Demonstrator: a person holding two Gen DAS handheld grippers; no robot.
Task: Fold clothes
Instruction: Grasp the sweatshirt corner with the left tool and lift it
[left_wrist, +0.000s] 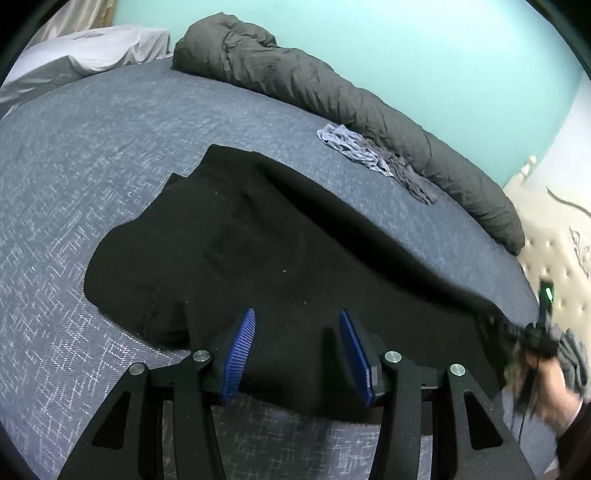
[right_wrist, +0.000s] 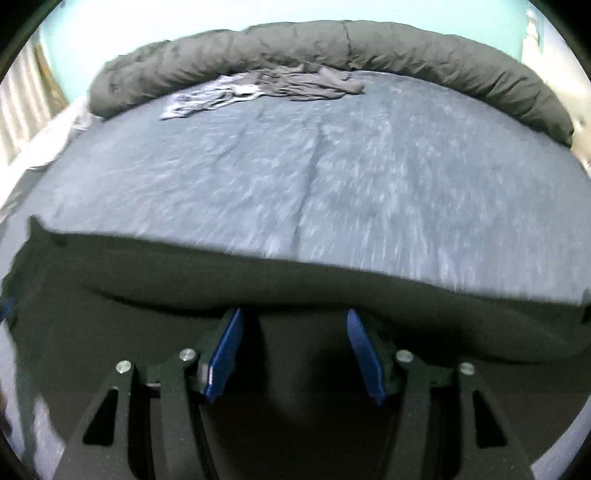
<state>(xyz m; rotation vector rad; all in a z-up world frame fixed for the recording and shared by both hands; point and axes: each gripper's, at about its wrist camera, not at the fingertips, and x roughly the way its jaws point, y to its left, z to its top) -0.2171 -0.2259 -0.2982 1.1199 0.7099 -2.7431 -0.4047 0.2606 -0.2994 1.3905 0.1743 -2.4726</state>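
My left gripper (left_wrist: 297, 349) and right gripper (right_wrist: 293, 352) hang spread, empty, over the black garment (left_wrist: 229, 236) on the bed (left_wrist: 74, 155). I'd pinch matching edges together, then lift evenly.

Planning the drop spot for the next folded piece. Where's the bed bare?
Bare blue bedsheet between the black garment and the white pillow; also the middle strip up to the rolled grey duvet. Crowded: the crumpled grey clothes against the duvet, and the near edge under the garment.
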